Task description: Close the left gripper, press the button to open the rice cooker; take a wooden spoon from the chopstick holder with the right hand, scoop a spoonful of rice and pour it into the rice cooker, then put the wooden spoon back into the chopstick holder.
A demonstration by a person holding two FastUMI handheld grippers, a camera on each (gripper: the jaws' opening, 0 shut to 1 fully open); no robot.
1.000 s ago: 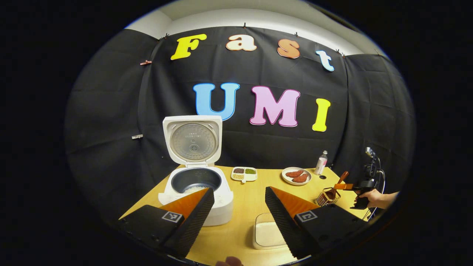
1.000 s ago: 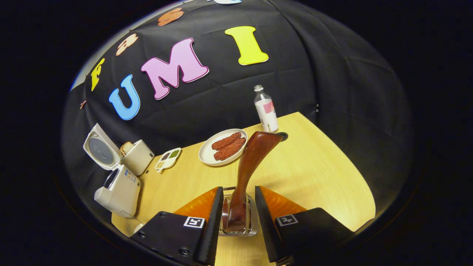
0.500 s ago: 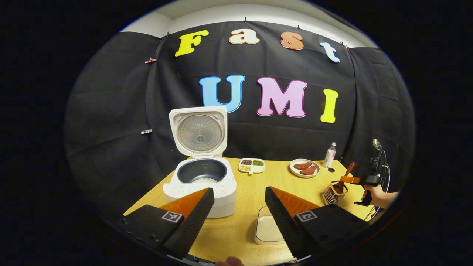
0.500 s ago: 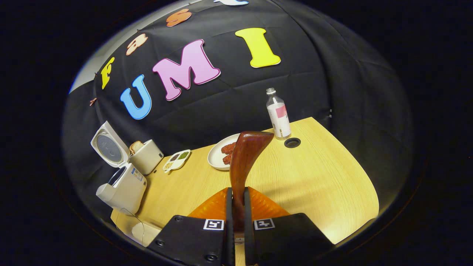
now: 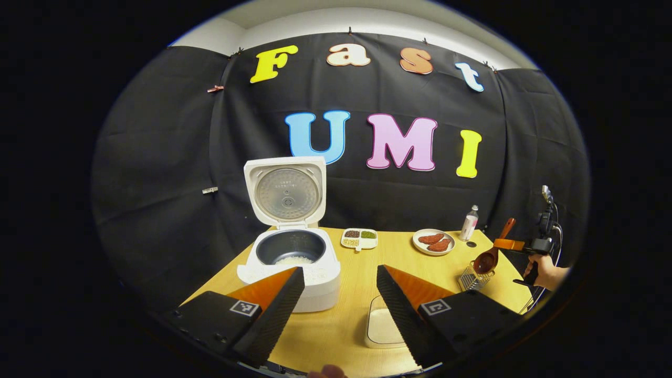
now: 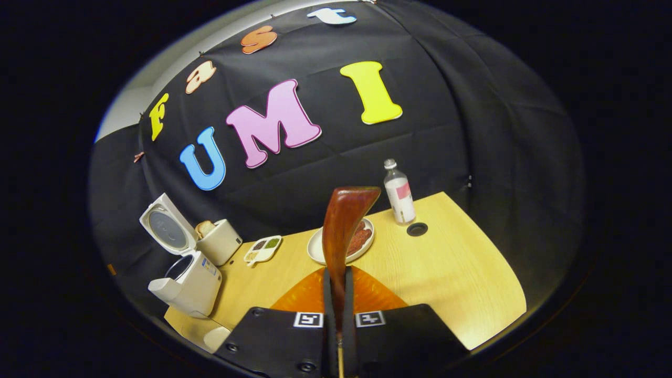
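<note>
Spoon [image 6: 344,226], dark reddish wood and glossy, pinched by its handle in the right claw [image 6: 336,315].
Its bowl hangs just above the wire holder [image 5: 471,281]. Left claw [image 5: 340,299] gapes wide before the open cooker [image 5: 290,252], some rice in its pot.

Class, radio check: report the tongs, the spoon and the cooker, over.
Left tongs open, idle. Right tongs shut on spoon, spoon bowl above holder. Cooker lid up, rice inside. Path clear.
</note>
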